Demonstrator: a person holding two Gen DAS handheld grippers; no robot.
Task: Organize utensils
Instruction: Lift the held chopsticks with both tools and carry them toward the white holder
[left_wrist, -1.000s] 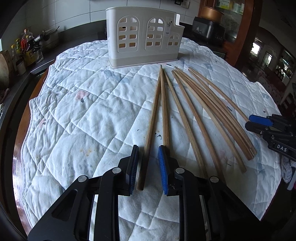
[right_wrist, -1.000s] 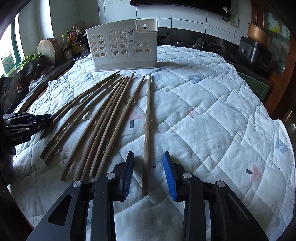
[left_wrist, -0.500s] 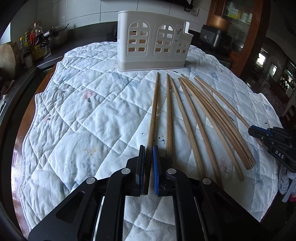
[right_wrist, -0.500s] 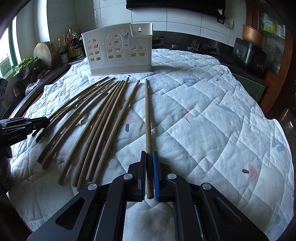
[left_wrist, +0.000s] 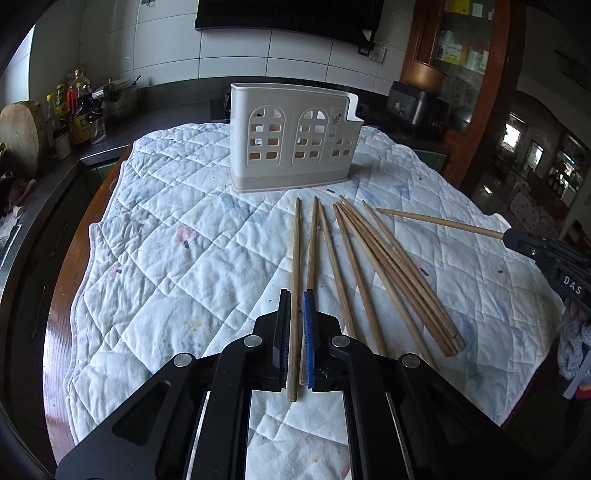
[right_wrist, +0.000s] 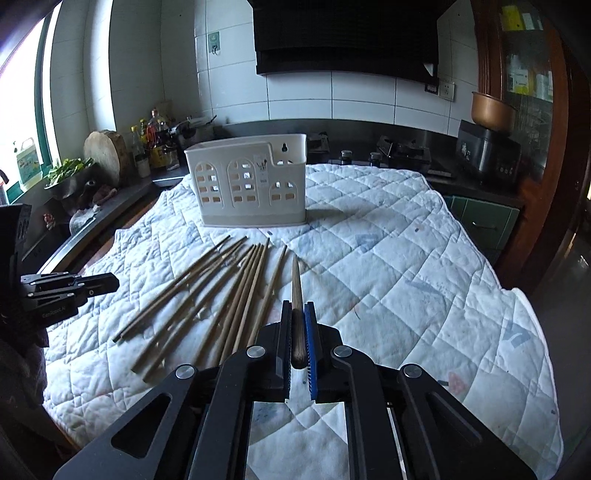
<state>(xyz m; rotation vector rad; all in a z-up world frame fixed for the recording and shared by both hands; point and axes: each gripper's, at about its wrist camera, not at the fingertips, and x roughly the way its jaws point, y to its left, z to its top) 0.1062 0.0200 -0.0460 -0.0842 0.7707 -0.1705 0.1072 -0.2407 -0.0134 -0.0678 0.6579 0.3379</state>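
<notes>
- With both chopsticks clamped, I'm mid-pickup: left hand-held gripper grasps one chopstick, right hand-held gripper another.
- Next, I judge, tip each upright over the holder behind the loose chopsticks.

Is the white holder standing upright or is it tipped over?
Upright. The white holder stands on its flat base on the quilt, its open top facing up, in both views. Its inside cannot be seen.
</notes>
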